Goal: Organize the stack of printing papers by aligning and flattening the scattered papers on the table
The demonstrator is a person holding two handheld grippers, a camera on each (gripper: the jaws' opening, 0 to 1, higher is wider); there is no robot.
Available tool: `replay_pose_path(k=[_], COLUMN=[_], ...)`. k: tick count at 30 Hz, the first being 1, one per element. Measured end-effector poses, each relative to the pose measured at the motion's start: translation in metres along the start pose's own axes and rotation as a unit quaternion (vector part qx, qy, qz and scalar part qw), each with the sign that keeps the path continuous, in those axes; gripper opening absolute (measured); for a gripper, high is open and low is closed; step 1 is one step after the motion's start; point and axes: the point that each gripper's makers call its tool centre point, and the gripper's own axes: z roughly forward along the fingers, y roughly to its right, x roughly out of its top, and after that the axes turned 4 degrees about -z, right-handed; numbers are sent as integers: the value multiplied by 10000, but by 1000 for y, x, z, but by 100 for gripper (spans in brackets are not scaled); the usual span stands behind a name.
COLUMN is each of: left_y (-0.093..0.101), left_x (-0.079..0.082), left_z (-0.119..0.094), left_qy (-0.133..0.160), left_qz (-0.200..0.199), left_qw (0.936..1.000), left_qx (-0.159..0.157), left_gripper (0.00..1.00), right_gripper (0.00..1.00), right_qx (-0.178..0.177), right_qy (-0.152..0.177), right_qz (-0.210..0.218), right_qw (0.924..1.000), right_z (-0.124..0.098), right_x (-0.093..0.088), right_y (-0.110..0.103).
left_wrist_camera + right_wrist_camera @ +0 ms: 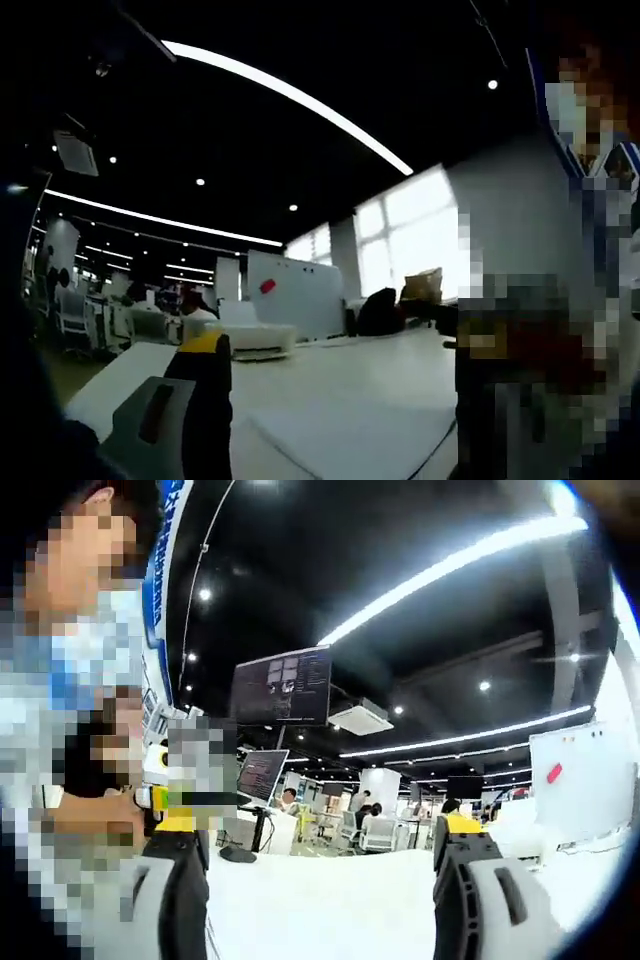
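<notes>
White papers [350,440] lie flat on the table [370,370] just ahead of the left gripper [190,400], low in the left gripper view; only one of its jaws shows, so I cannot tell how they stand. The right gripper [325,880] points across the bare table [320,900], jaws spread wide with nothing between them. A whiteboard [295,290] stands behind, with monitors [282,685] hanging beyond.

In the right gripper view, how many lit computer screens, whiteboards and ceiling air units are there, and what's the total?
Lit computer screens: 2
Whiteboards: 1
Ceiling air units: 1
Total: 4
</notes>
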Motion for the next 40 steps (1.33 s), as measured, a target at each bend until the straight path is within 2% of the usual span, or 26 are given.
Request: replay_pose_path(k=[6,8,11,14,17,20,26,32,40], left_y=[-6,-8,-13,-15,-16,-17,-14,-12,-12], left_x=[-3,-5,-12,-17,-20,-24,-19,-20,-27], left_z=[-7,-10,-14,-16,-13,-9,-7,-6,-9], left_qy=[-20,-54,-165,-196,-179,-360,-309,-334,-464], left_qz=[41,38,101,31,-17,57,89,115,185], left_qw=[9999,9999,9995,9994,9993,9987,9991,9990,9984], left_qx=[104,148,252,277,328,343,285,270,256], left_gripper=[94,94,93,93,92,90,90,89,89], right_gripper=[87,87,87,87,87,87,86,86,85], right_qx=[-69,-146,-120,-103,-126,-144,-110,-98,-93], right_qy=[-415,-603,-619,-501,-592,-651,-746,-689,-854], right_qz=[-205,-113,-102,-225,-242,-187,-175,-225,-333], right_qw=[9989,9980,9980,9984,9979,9976,9970,9973,9957], right_z=[-2,-4,-6,-8,-9,-8,-6,-5,-11], right_x=[-26,-35,-37,-34,-37,-41,-46,-41,-45], right_y=[6,8,6,5,7,11,9,7,8])
